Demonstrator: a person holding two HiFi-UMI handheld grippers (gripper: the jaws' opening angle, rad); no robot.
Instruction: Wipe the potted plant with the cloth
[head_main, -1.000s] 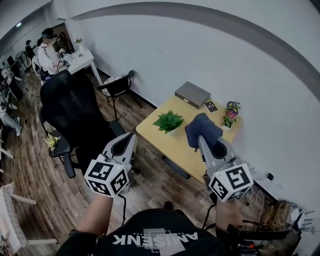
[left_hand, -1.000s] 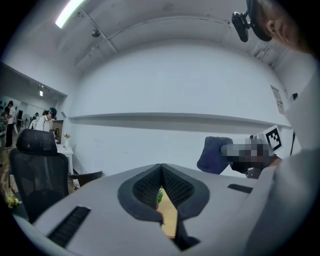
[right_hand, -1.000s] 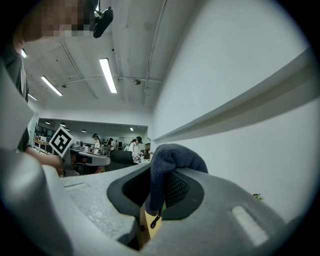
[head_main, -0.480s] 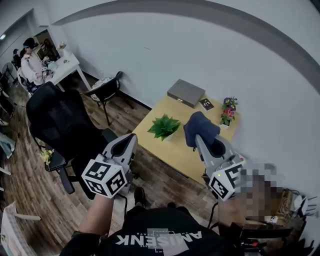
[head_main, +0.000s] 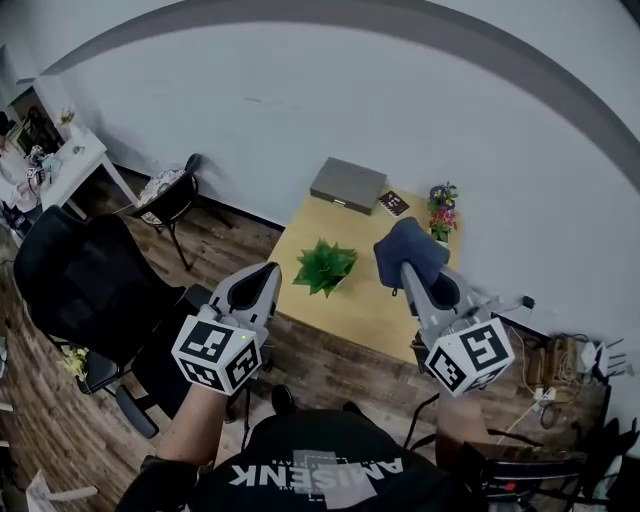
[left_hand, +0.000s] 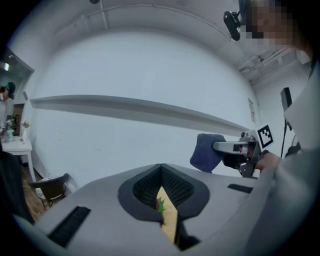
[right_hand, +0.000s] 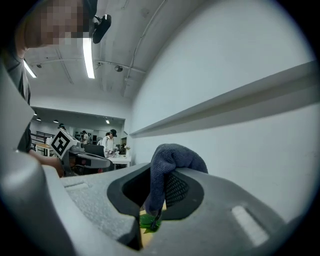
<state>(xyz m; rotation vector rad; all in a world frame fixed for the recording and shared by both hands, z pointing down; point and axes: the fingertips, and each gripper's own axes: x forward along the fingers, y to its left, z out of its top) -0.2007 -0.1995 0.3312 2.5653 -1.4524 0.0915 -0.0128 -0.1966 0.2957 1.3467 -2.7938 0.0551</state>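
Note:
The green potted plant stands on a small yellow table below and ahead of me. My right gripper is held in the air to the right of the plant, shut on a dark blue cloth that bunches over its tips. In the right gripper view the cloth hangs between the jaws of the right gripper, with the plant showing below. My left gripper hovers left of the plant, apart from it, shut on nothing. In the left gripper view the left gripper has its tips together, and the cloth shows to the right.
A grey box, a small dark card and a pot of coloured flowers sit along the table's far side by the white wall. A black office chair and a small black chair stand left. Cables lie at right.
The head view has swung right and closer, so the table and plant now sit nearer its middle. Both grippers keep their pose, and the cloth stays in the right one.

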